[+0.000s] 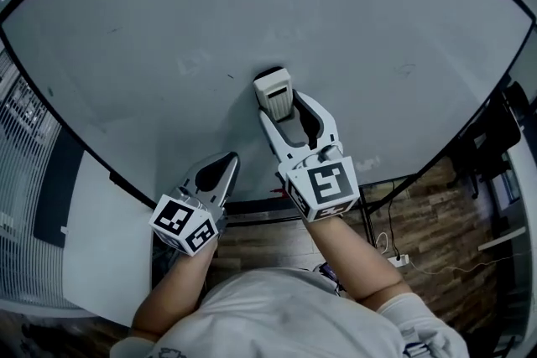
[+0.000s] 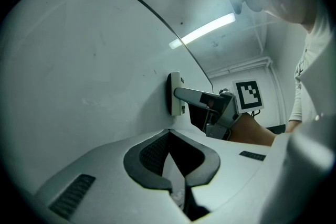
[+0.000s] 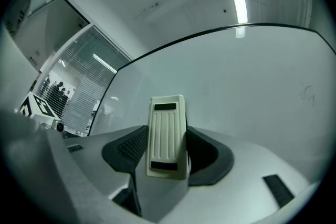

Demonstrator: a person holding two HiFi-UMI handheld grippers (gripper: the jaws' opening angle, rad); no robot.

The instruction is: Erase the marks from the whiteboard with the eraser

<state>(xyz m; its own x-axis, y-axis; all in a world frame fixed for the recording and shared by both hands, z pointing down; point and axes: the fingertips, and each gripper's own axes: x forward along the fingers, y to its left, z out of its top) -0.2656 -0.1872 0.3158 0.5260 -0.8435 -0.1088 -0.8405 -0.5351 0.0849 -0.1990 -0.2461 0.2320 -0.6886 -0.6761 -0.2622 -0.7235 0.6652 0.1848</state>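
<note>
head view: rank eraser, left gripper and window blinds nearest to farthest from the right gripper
1. eraser: clamped in the right gripper itself, pressed to the whiteboard.
2. left gripper: down and to the left, jaws shut on nothing.
3. window blinds: far left edge of the view, past the whiteboard's rim.

Overall light: cool, even brightness is filling all three views.
Source: a ceiling tube [image 2: 202, 31] is glowing overhead (it is blowing out to pure white in both gripper views).
Glare: a small bright spot is reflecting off the upper edge of the whiteboard [image 3: 252, 92].
Shadows: only faint, soft-edged ones are showing.
Edges: the wide lenses are bending straight lines into arcs, and the corners are falling to black.
Focus: the eraser [image 3: 167, 136] is showing crisp ribs, while the nearest foreground is blurring.
</note>
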